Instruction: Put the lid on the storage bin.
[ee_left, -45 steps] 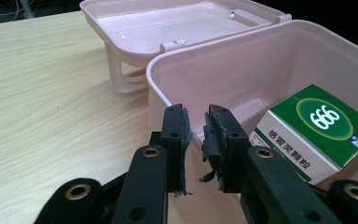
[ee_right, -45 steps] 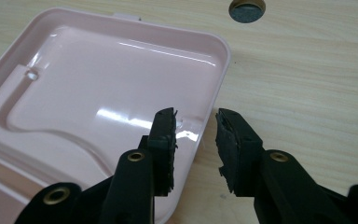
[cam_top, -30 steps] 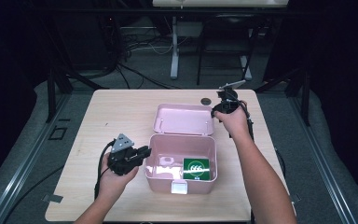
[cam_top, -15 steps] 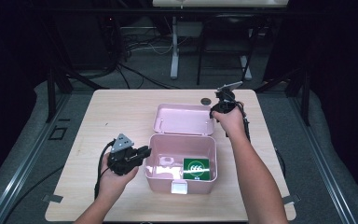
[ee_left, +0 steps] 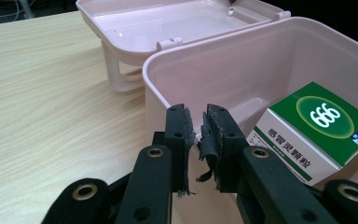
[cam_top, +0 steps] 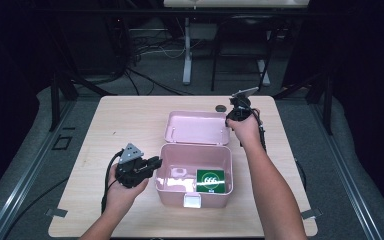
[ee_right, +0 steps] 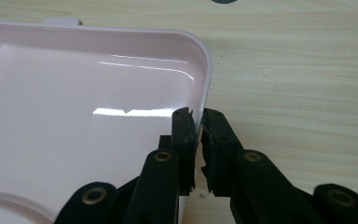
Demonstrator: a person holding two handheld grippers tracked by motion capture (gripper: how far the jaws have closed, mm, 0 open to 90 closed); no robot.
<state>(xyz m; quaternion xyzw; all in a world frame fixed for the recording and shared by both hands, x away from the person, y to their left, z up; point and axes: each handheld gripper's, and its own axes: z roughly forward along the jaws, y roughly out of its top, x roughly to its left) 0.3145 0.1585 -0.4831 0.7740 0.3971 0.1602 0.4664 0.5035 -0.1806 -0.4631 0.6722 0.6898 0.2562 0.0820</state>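
I read this as the closing step on the pale pink plastic box (cam_top: 194,172) with its hinged lid (cam_top: 197,128) folded flat back on the light wooden tabletop (cam_top: 125,120). My right hand-held gripper (ee_right: 199,123) has its jaws pinched together on the lid's rounded corner rim, one pad inside the lid, one outside. In the high view that right hand-held gripper (cam_top: 234,114) sits at the lid's far right corner. My left hand-held gripper (ee_left: 196,135) has its jaws nearly together with only a thin slit between the torn pads; it seems to nip the box's near wall, though I cannot tell for sure. Just beyond and to the right of those jaws, inside the box, lies a green and white cardboard packet marked 666 (ee_left: 317,130). Past the right hand-held gripper's tips a small dark round disc (cam_top: 221,107) lies on the bare wood.

Next, I judge, the lid must be swung up and over on its hinge while the left steadies the box, so it lands square on the front latch (cam_top: 192,201).
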